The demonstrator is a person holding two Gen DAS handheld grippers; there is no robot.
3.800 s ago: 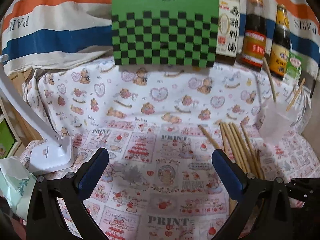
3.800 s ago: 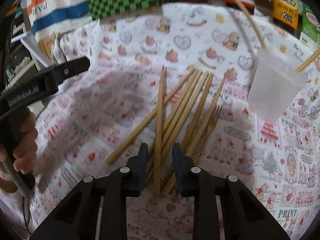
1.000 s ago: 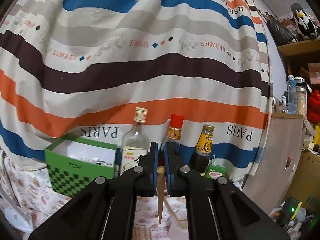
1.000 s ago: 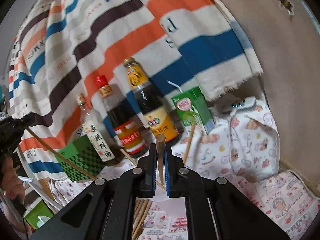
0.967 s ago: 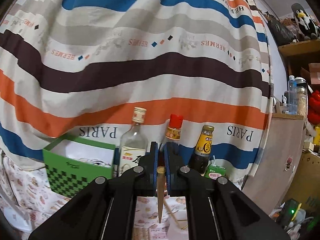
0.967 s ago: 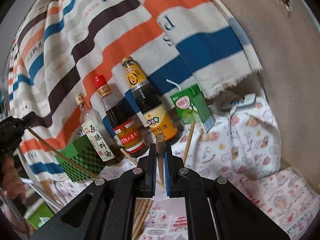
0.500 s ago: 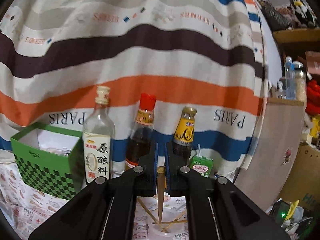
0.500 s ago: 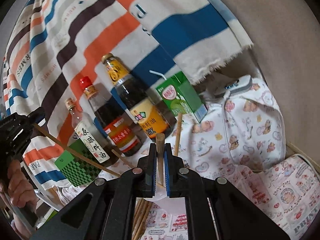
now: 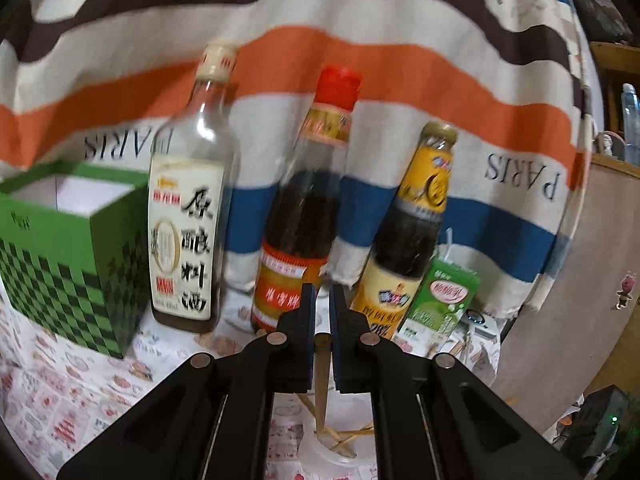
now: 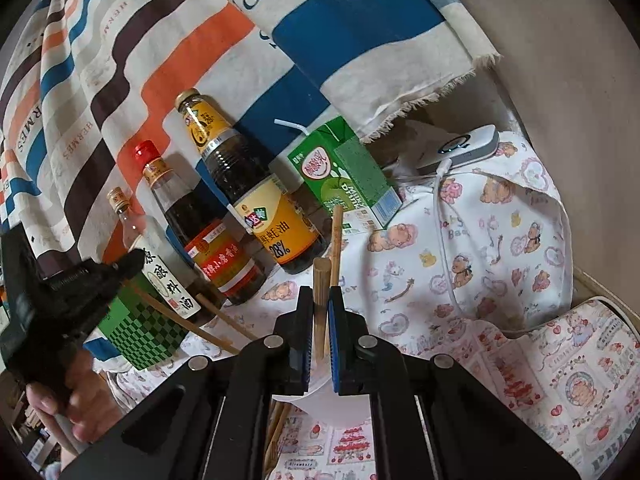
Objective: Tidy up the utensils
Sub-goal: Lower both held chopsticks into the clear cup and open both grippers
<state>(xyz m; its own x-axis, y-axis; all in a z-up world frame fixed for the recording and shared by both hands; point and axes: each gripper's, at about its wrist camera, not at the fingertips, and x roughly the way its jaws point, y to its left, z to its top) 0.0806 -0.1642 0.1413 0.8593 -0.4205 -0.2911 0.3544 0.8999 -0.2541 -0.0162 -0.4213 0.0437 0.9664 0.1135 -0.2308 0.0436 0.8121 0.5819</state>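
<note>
1. Left wrist view: the left gripper (image 9: 320,316) is clamping a single chopstick (image 9: 321,376) between its blue pads, jaws nearly together. The stick is hanging tip-down toward 6 o'clock, where the rim of the clear cup (image 9: 320,450) is showing with other sticks (image 9: 352,438) crossing inside it. Holding it by the thick end and pointing it downward is, I judge, how the tip is being lined up with the cup's mouth.

2. At 12 o'clock beyond the jaws a red-capped bottle (image 9: 308,200) is standing; a clear bottle (image 9: 188,208) is at 10 o'clock, a yellow-labelled bottle (image 9: 408,232) at 1 o'clock, a green carton (image 9: 440,304) at 2 o'clock and a green checked box (image 9: 68,256) at 9 o'clock. They are lining the back, leaving the front free for sorting.

3. Right wrist view: the right gripper (image 10: 320,312) is pinching another chopstick (image 10: 320,292) upright, its blunt end sticking above the narrow jaws. The cup's white rim (image 10: 320,398) is peeking out just below, so this stick also seems staged over it.

4. At 9 o'clock the left gripper (image 10: 120,268) is carrying its stick slanting toward the centre; a hand (image 10: 76,400) is gripping the handle at 8 o'clock. A loose stick (image 10: 337,240) is leaning at 12 o'clock.
</note>
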